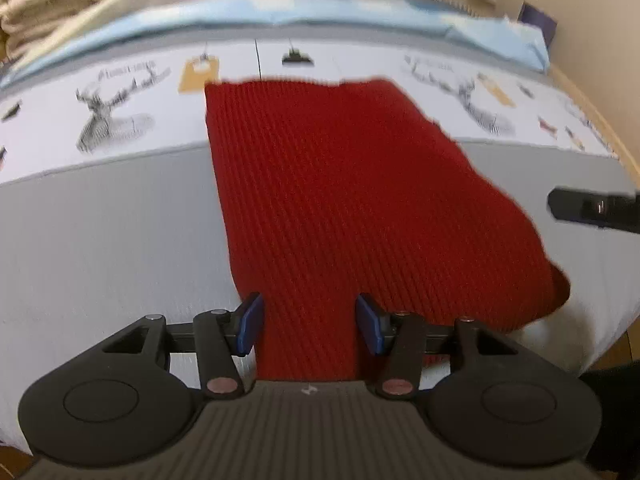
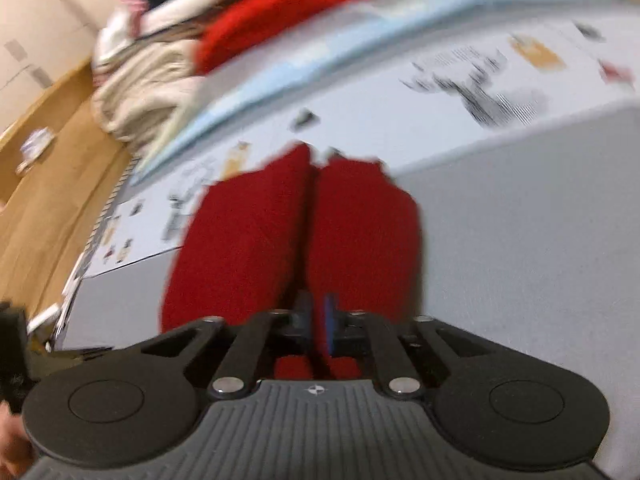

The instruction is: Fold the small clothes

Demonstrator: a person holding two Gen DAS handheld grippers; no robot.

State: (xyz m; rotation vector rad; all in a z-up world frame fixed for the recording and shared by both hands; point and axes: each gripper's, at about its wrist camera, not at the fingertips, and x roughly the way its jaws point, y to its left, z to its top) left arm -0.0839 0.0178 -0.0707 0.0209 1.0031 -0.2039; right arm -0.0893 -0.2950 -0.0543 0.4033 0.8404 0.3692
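A red ribbed knit garment (image 1: 340, 184) lies flat on a bed with a grey and white cover (image 1: 112, 232). My left gripper (image 1: 310, 324) is open, its blue pads on either side of the garment's near edge, just above it. In the right wrist view the same red garment (image 2: 288, 232) is bunched into two folds, and my right gripper (image 2: 318, 320) is shut on its near edge. The right gripper also shows as a dark shape at the far right of the left wrist view (image 1: 592, 210).
A pile of beige and red clothes (image 2: 168, 48) lies at the head of the bed. A light blue sheet (image 1: 280, 12) runs across behind the deer-print band (image 1: 104, 112). A wooden floor (image 2: 52, 152) lies beyond the bed's edge.
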